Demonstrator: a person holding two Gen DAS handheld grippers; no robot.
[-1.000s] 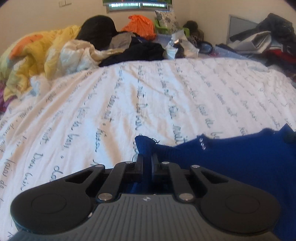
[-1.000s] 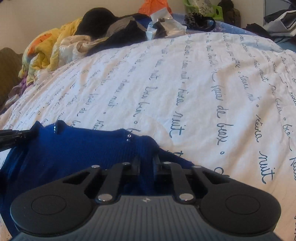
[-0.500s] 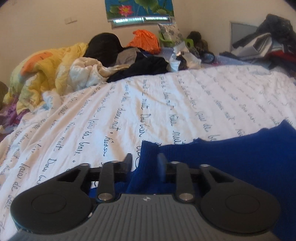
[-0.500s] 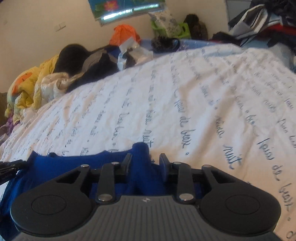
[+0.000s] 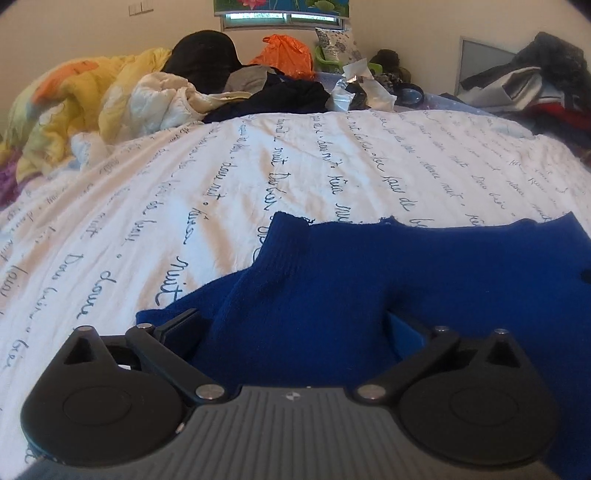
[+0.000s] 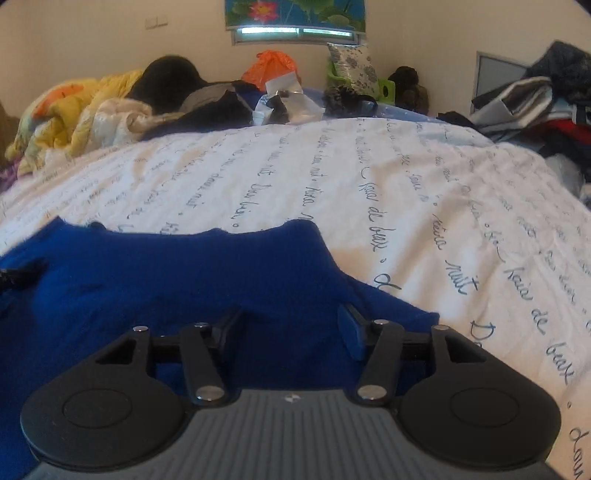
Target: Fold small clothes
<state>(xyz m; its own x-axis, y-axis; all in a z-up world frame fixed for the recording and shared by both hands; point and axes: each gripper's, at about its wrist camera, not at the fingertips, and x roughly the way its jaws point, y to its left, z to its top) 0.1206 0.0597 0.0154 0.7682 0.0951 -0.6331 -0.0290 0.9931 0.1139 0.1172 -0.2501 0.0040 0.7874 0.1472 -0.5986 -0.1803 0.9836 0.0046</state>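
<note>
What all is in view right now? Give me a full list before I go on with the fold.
blue knit garment: 1, royal blue, spread on the near part of the bed, cuffs toward the far side
bedsheet: 1, white with dark script, covering the bed
quilt: 1, yellow and orange, bunched at far left
black clothes: 1 heap, far edge of the bed
orange bag: 1, against the back wall
clothes pile: 1, mixed colours, far right
patterned cushion: 1, grey-white, by the wall
floral picture: 1, blue-green, on the wall
left gripper: 1, black, open, straddling the left sleeve
right gripper: 1, black, open, straddling the right sleeve
</note>
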